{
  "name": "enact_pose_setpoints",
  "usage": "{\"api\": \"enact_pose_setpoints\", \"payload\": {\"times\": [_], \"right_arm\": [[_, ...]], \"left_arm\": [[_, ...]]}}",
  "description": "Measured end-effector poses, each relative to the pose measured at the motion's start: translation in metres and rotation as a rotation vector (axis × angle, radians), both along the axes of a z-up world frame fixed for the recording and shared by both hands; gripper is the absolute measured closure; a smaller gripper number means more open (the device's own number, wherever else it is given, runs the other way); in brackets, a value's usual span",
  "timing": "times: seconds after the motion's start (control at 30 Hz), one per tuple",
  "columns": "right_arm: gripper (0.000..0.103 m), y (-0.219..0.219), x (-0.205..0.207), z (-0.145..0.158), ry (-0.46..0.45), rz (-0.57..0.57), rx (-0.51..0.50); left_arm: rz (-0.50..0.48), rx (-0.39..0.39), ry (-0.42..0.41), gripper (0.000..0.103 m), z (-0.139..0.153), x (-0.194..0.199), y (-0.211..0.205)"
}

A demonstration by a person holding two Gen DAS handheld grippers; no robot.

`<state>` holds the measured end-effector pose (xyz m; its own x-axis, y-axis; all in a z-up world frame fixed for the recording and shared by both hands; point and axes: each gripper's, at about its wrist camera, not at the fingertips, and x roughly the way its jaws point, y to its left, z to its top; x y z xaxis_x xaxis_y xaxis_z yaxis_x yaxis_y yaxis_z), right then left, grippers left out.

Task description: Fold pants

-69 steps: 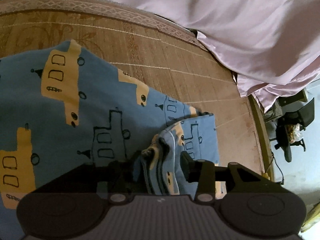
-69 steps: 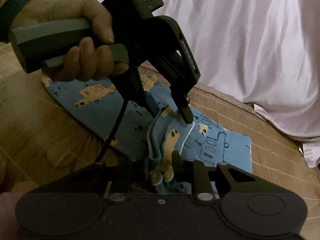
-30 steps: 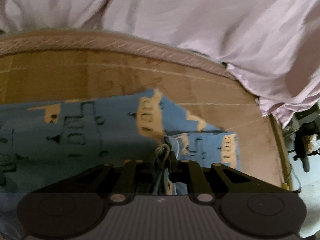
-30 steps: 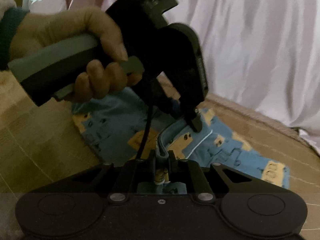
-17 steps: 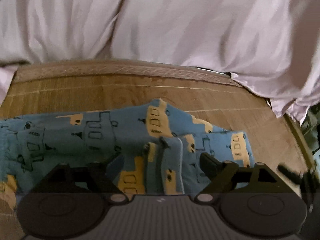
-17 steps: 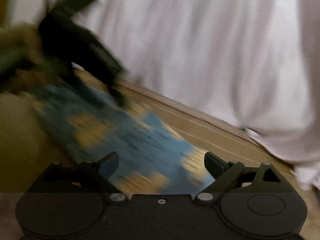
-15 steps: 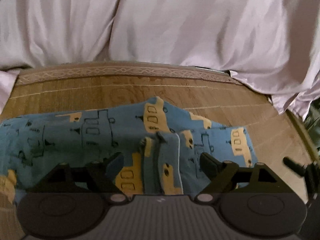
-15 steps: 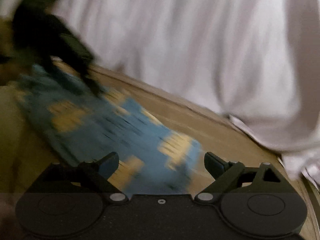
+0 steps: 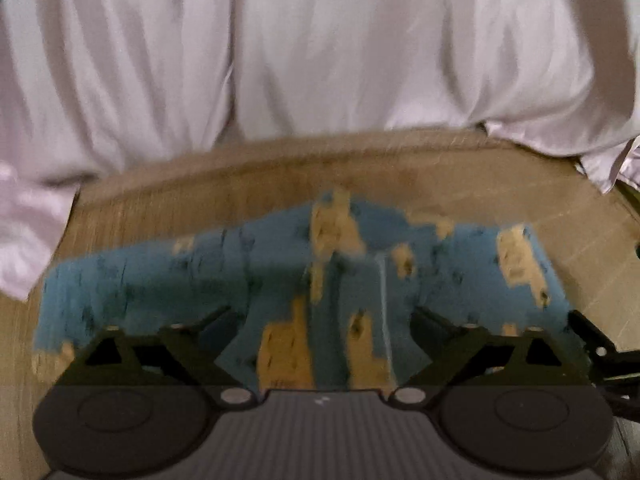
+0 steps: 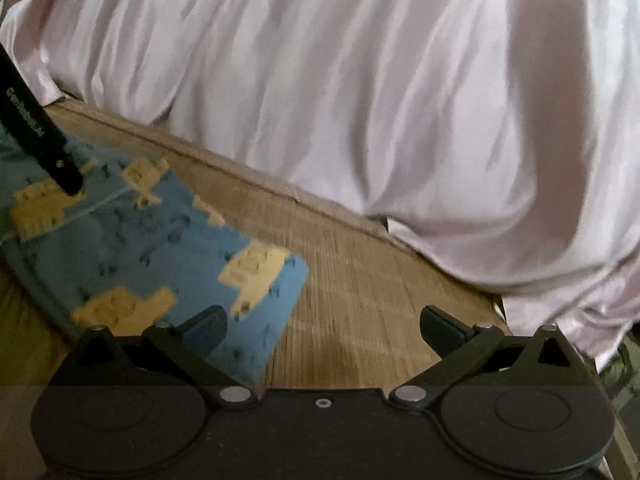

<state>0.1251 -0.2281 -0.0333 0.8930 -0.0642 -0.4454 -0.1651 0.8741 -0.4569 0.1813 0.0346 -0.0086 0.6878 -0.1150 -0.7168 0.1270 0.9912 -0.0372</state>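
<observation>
Left wrist view: blue pants (image 9: 280,276) with yellow vehicle prints lie folded on a woven bamboo mat (image 9: 460,184), both grippers spread and empty.

Seen from the left gripper (image 9: 320,320), whose fingers stand wide apart with nothing between them, the pants stretch from 9 o'clock to 3 o'clock, with a folded strip running toward 6 o'clock; the picture is blurred. A pale pink satin sheet (image 9: 320,48) fills the 12 o'clock half. In the right wrist view the right gripper (image 10: 324,324) is likewise spread over bare mat, the pants at 9 o'clock, where one dark finger of the left gripper sits over the cloth at 10 o'clock.
</observation>
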Motion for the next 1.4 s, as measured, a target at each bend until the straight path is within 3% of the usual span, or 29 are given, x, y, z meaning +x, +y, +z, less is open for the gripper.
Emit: {"api": "enact_pose_setpoints", "payload": {"times": [0.07, 0.2, 0.3, 0.33, 0.37, 0.43, 0.53, 0.67, 0.8, 0.87, 0.97, 1.03, 1.13, 1.27, 1.4], "right_arm": [[0.001, 0.006, 0.017, 0.003, -0.025, 0.029, -0.061], [0.001, 0.017, 0.059, -0.002, -0.037, 0.061, -0.193], [0.001, 0.019, 0.085, -0.023, 0.029, 0.062, -0.285], [0.001, 0.017, 0.092, -0.030, 0.048, 0.063, -0.294], [0.001, 0.011, 0.093, -0.028, 0.014, 0.060, -0.242], [0.001, 0.004, 0.101, -0.025, 0.044, 0.060, -0.239], [0.001, 0.006, 0.102, -0.015, 0.015, 0.031, -0.315], [0.001, 0.016, 0.067, 0.005, -0.031, 0.113, -0.236], [0.001, 0.036, 0.031, 0.000, 0.017, 0.224, -0.175], [0.001, 0.045, 0.019, -0.005, 0.023, 0.276, -0.183], [0.001, 0.059, 0.009, -0.020, 0.029, 0.345, -0.224], [0.001, 0.063, 0.007, -0.024, -0.019, 0.349, -0.246], [0.001, 0.069, 0.016, -0.014, 0.019, 0.335, -0.228], [0.001, 0.081, 0.021, 0.003, 0.000, 0.319, -0.113], [0.001, 0.102, 0.020, -0.001, 0.007, 0.342, -0.038]], "left_arm": [[0.008, 0.051, -0.032, 0.003, -0.001, 0.009, -0.009], [0.080, 0.125, 0.012, 0.003, -0.020, 0.034, -0.014], [0.081, 0.048, 0.049, 0.000, -0.033, 0.041, 0.001], [0.087, 0.003, 0.055, 0.000, -0.034, 0.042, 0.010], [0.090, -0.015, 0.058, 0.000, -0.034, 0.042, 0.014], [0.077, -0.010, 0.043, 0.000, -0.032, 0.042, 0.021], [0.081, -0.026, 0.007, 0.000, -0.022, 0.031, 0.033], [0.107, -0.141, -0.026, 0.000, -0.012, 0.005, 0.052], [0.103, -0.231, 0.027, 0.000, -0.018, -0.011, 0.065], [0.107, -0.220, 0.032, 0.000, -0.021, -0.019, 0.069], [0.115, -0.143, 0.050, 0.000, -0.032, -0.022, 0.067], [0.084, -0.105, 0.030, 0.000, -0.034, -0.027, 0.065], [0.063, -0.113, 0.052, 0.000, -0.030, -0.030, 0.070], [0.143, -0.236, 0.003, 0.000, -0.017, -0.043, 0.100], [0.301, -0.306, -0.096, 0.000, -0.013, -0.067, 0.140]]}}
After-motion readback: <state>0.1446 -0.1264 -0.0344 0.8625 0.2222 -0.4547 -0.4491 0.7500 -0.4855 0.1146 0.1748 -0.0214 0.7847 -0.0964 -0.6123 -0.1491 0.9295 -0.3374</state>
